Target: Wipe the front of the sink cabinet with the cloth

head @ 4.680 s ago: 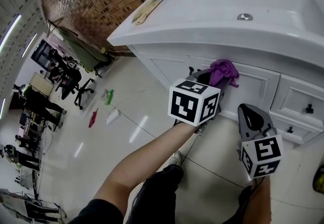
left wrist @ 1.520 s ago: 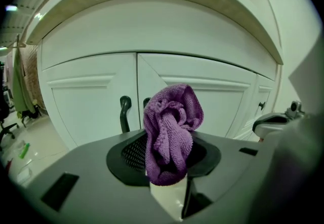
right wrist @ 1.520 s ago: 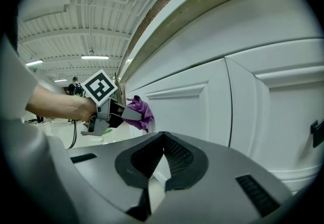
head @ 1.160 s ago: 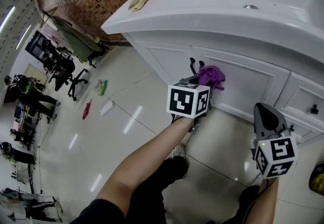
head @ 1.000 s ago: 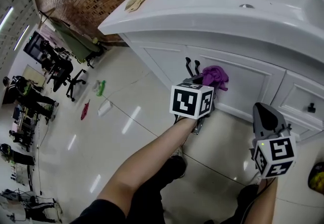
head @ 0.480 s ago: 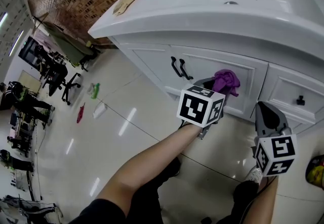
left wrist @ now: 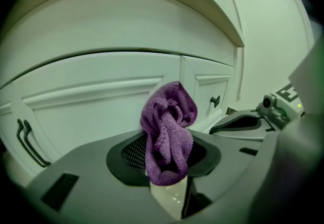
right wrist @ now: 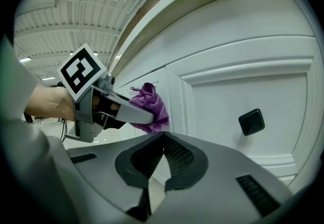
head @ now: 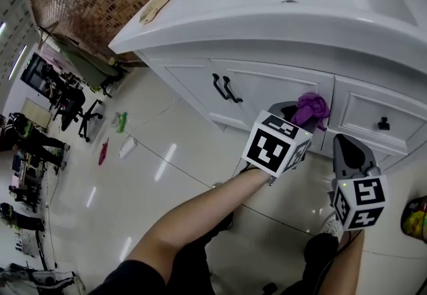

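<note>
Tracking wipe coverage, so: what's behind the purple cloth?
The white cabinet door, near its seam with the drawer front. The patch right behind the cloth, held by the left tool, is covered.

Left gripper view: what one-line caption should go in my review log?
Left gripper clamping a bunched purple cloth in front of the white cabinet door, beside a drawer with a dark knob.
</note>
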{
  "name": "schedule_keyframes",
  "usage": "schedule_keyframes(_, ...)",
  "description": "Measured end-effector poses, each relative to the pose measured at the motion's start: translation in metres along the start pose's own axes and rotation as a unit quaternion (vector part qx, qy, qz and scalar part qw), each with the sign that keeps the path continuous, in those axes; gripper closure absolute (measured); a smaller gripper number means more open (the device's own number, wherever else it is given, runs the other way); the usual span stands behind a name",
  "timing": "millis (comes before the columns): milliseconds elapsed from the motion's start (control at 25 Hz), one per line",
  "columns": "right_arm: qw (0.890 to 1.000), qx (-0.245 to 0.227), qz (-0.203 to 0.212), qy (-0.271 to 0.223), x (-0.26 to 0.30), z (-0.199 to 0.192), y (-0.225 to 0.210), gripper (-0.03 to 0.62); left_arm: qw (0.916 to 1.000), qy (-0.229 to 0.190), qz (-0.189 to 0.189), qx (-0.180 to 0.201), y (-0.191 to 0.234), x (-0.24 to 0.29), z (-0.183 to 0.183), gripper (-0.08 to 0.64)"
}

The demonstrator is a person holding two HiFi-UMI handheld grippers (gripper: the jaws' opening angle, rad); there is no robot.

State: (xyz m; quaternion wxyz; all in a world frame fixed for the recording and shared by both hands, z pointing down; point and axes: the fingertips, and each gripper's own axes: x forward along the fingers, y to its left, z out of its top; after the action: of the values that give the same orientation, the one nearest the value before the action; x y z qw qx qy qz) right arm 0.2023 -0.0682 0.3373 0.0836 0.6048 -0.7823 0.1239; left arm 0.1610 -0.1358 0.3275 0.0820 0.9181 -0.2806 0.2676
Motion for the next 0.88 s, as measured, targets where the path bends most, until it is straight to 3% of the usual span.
schedule_keyframes(320,1.000,0.009,-0.013,0.000,-0.009,-0.003,-0.014,0.591,0.9985,0.022,-0.047,0.015,-0.033,0.022,-0.012,0.410)
schedule_keyframes(640,1.000,0.005,-0.007,0.009,0.000,-0.007,-0.008,0.591,0.9993,0.026,-0.026,-0.008,-0.005,0.024,-0.030,0.410)
schedule_keyframes(880,1.000,-0.002,0.001,0.015,0.012,-0.008,0.001,0.591,0.9980,0.031,0.025,-0.050,0.045,0.016,-0.049,0.410)
